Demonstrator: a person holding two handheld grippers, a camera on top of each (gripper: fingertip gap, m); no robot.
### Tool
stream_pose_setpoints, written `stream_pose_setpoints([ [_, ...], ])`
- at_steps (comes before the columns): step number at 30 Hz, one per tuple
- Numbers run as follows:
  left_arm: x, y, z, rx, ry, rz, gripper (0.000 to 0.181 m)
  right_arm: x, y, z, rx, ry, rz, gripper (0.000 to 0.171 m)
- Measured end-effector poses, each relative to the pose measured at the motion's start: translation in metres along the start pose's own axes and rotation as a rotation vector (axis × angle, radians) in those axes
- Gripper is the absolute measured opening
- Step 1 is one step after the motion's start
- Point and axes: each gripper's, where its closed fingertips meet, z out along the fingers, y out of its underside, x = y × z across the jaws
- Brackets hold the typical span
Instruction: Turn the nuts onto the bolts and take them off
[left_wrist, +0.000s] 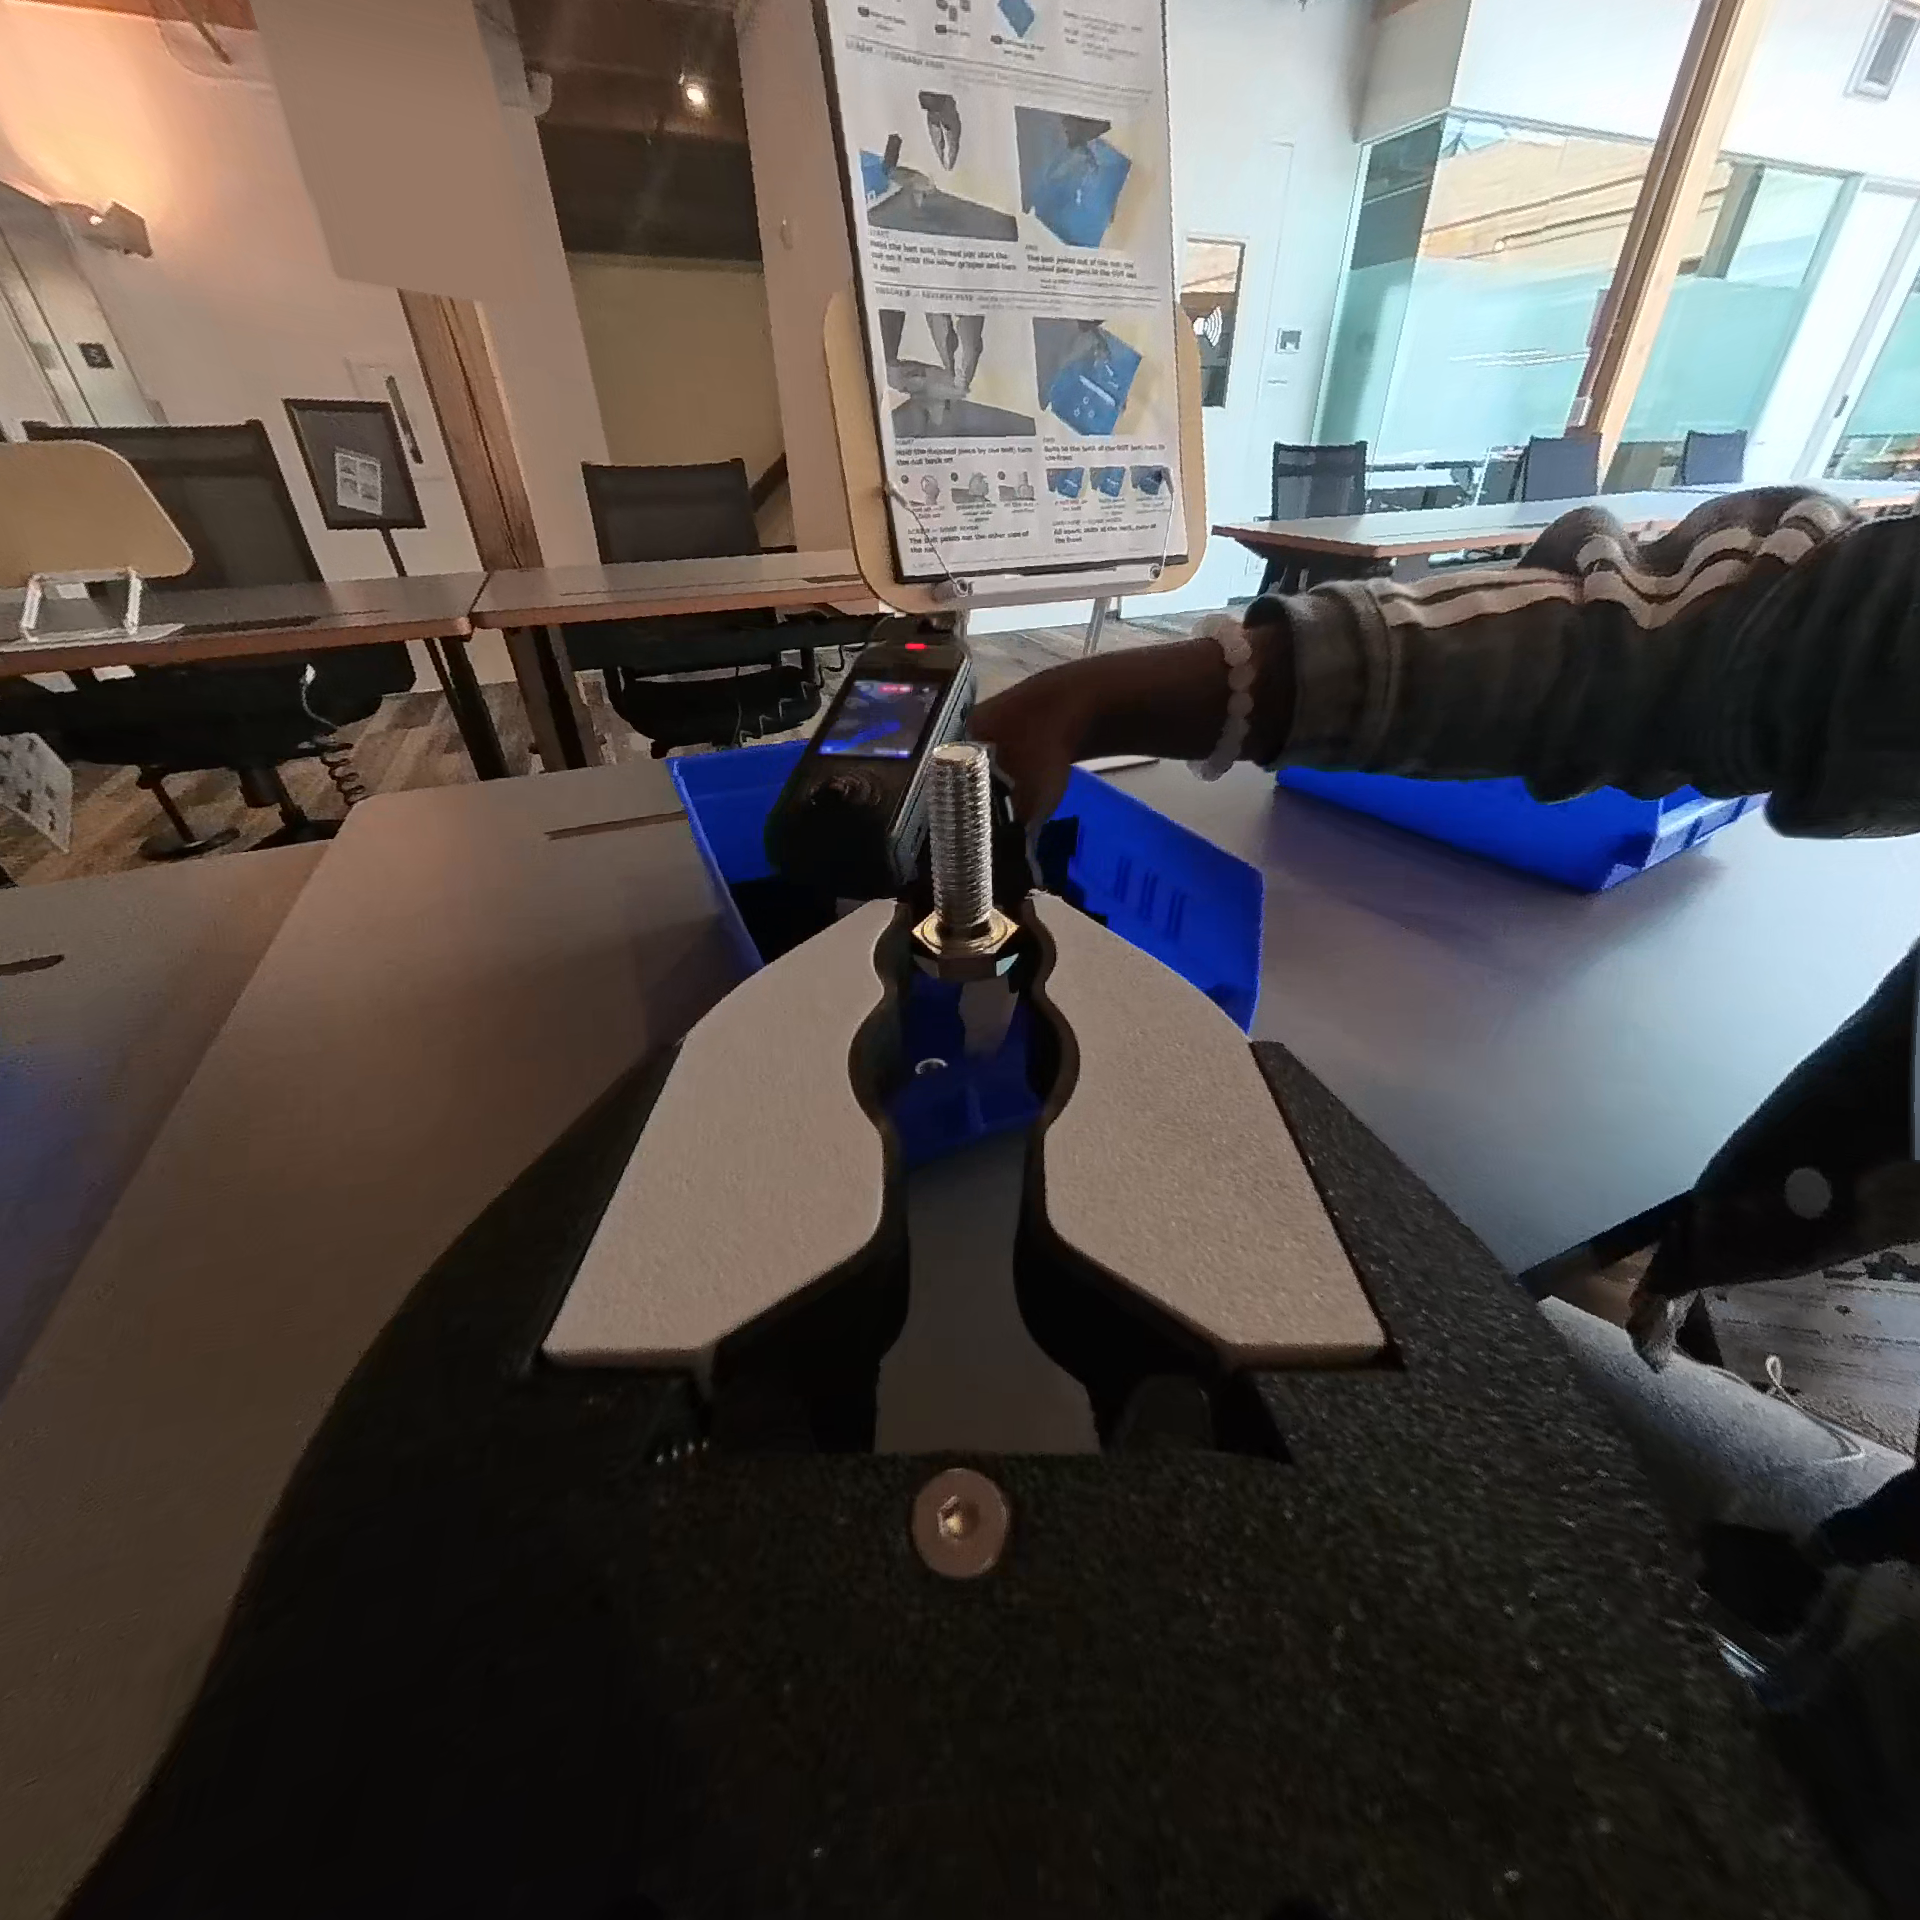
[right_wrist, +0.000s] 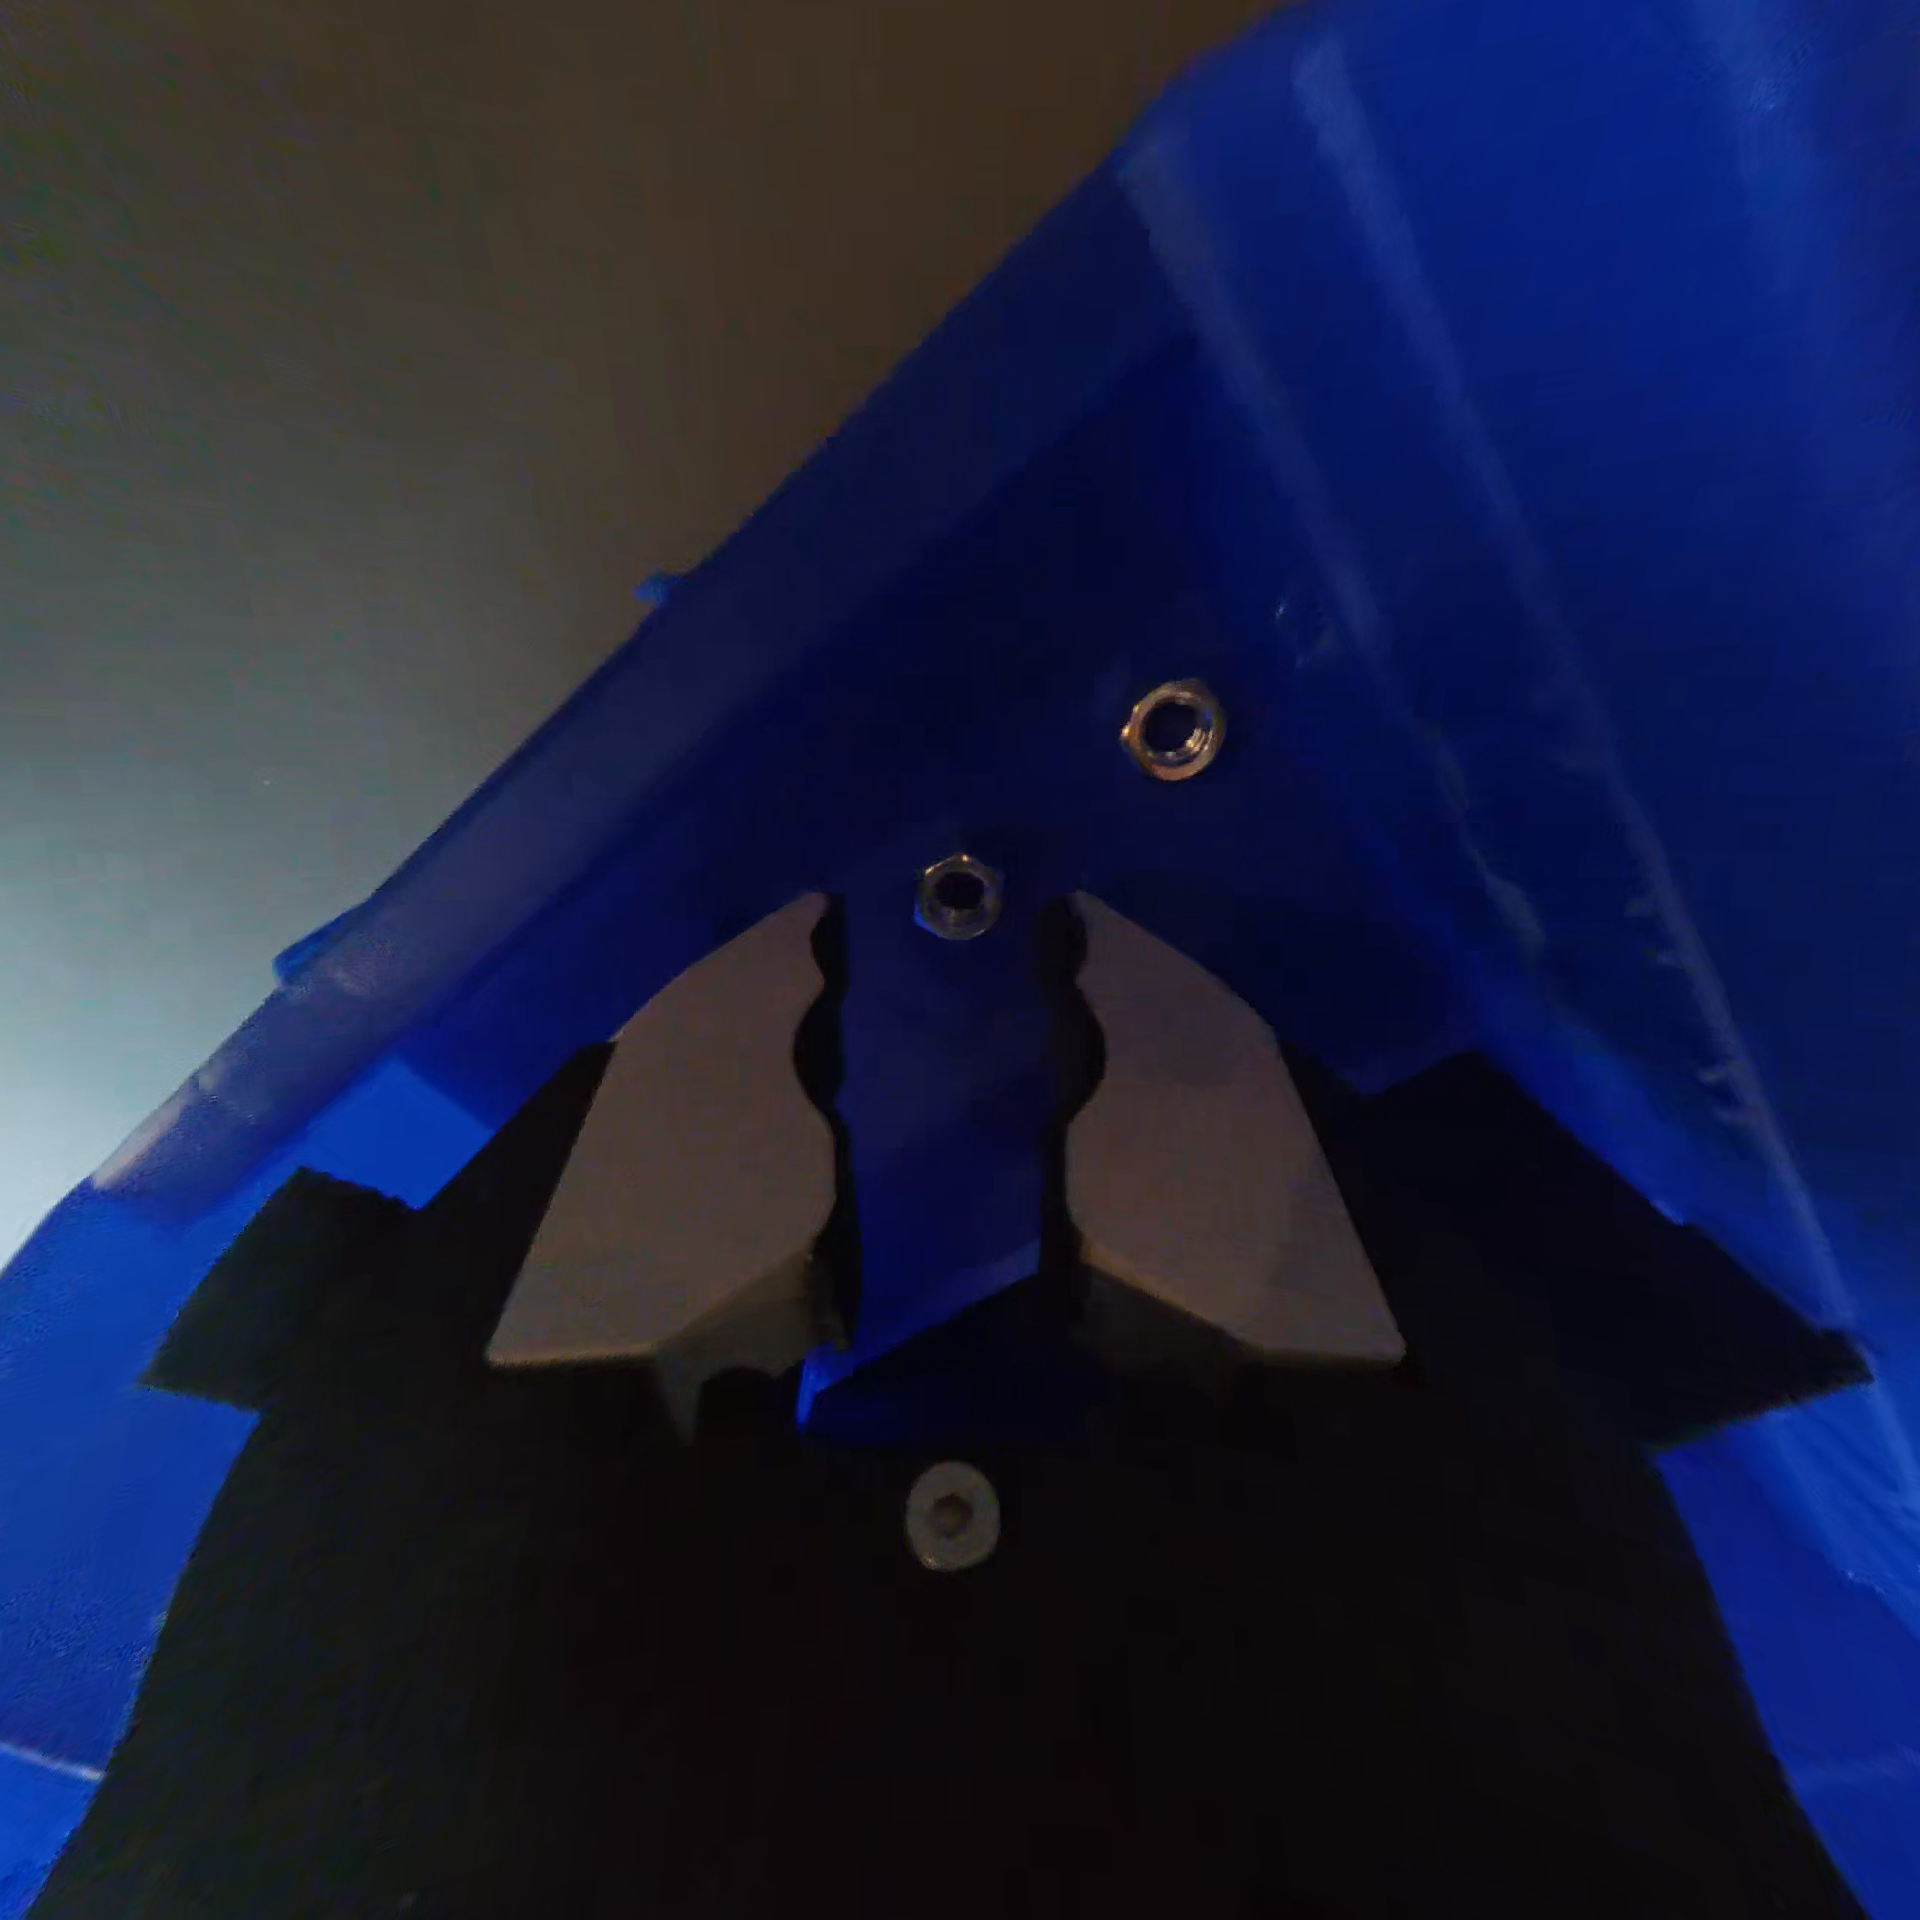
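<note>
Left claw (left_wrist: 961, 951) gripping upright bolt (left_wrist: 959, 831), unthreaded; right claw (right_wrist: 945, 914) gaping, empty, nearing nut (right_wrist: 958, 896) in bin (right_wrist: 1455, 520).

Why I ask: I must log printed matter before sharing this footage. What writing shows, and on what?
I do not quote wording; here is what bears it.
Instruction sheet, upper centre: printed headings and captions beside photos.
Framed notice, far left: too small to read.
Dark wall sign: too small to read.
Camera screen: a picture, no legible text.
Right wrist view: none on the blue bin or the nuts.
</note>
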Motion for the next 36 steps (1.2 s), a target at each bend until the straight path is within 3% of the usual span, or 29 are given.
stream_pose_setpoints([
  [8,-0.003,0.003,0.000,-0.004,0.000,-0.002,0.019,0.008,0.003,0.007,-0.038,0.026,-0.035,0.017],
  [13,-0.003,0.006,0.001,-0.012,0.004,-0.004,0.018,0.009,0.005,0.005,-0.037,0.065,-0.046,0.017],
  [19,0.002,0.011,0.009,-0.027,0.030,-0.009,0.019,-0.007,0.005,-0.052,0.127,0.166,0.040,0.017],
  [27,0.035,0.013,0.038,-0.024,0.158,-0.009,0.019,-0.089,0.018,-0.159,0.498,0.410,0.208,0.016],
  [36,0.126,0.018,0.092,-0.014,0.457,-0.025,0.019,-0.201,0.082,-0.179,0.637,0.588,0.440,0.016],
])
